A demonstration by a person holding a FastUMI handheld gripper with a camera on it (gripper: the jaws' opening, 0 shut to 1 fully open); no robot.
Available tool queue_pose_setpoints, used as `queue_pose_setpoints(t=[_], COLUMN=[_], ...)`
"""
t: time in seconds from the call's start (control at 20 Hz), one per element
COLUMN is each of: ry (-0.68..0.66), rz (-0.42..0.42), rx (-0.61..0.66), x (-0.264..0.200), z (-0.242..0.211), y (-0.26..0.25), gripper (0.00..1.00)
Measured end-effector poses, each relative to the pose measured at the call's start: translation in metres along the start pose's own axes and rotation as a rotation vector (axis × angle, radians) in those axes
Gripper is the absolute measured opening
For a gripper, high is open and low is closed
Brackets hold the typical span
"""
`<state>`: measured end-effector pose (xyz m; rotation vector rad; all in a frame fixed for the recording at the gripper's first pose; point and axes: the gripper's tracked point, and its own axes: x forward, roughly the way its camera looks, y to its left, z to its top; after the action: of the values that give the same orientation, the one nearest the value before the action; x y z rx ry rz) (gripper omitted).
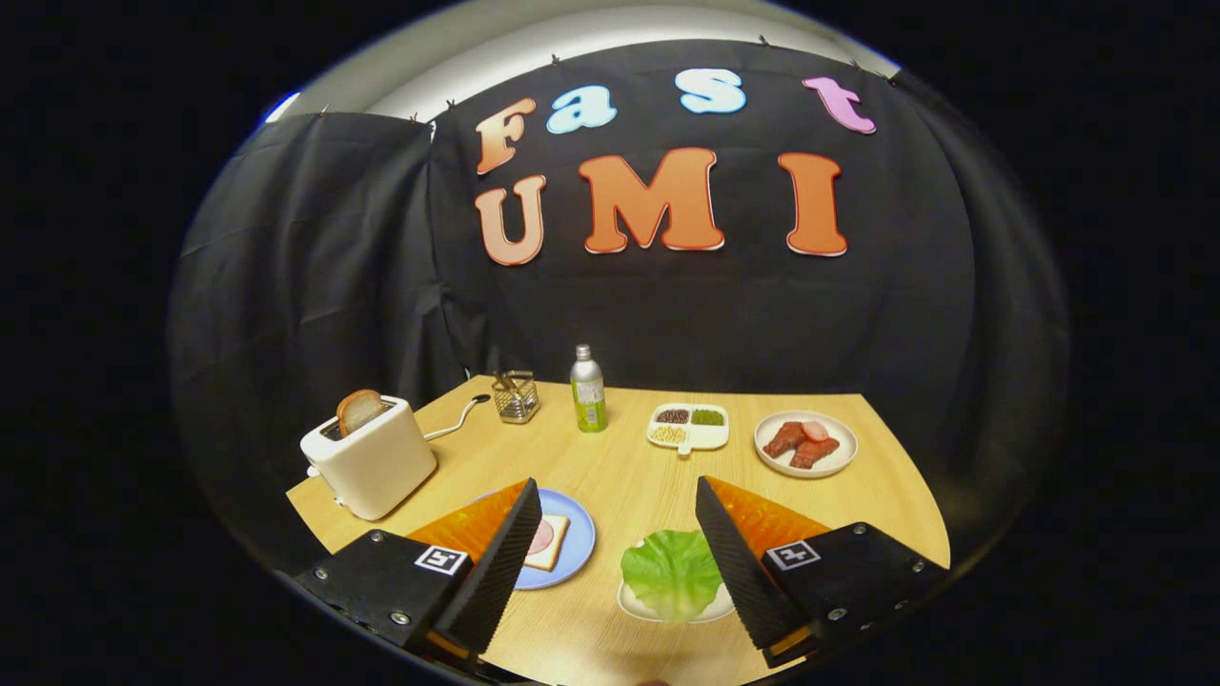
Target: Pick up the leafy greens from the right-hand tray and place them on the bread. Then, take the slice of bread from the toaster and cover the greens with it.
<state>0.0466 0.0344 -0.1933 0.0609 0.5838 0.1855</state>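
Observation:
A green lettuce leaf [671, 573] lies on a small white tray [634, 604] between my two fingers, nearer the right one. To its left a blue plate [579, 546] carries a bread slice with a pink ham round [547, 540], partly hidden behind my left finger. A cream toaster [374, 459] stands at the table's left, with a browned bread slice [359, 411] sticking up out of its slot. My gripper [618, 495] hovers above the near table edge, open wide, holding nothing.
Beyond the fingers stand a green-labelled bottle [588, 389], a wire basket [516, 397], a divided white dish of grains [688, 426] and a white plate of sausages [805, 443]. The toaster's cord [457, 419] trails toward the basket. The wooden table [629, 476] ends at the black cloth wall.

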Motion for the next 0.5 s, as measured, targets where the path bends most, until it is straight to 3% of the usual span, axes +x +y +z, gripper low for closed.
queue_pose_setpoints(t=[0.5], ry=[0.274], rz=[-0.035], rx=[0.032], x=[0.035], z=[-0.067], y=[-0.024], gripper=[0.97])
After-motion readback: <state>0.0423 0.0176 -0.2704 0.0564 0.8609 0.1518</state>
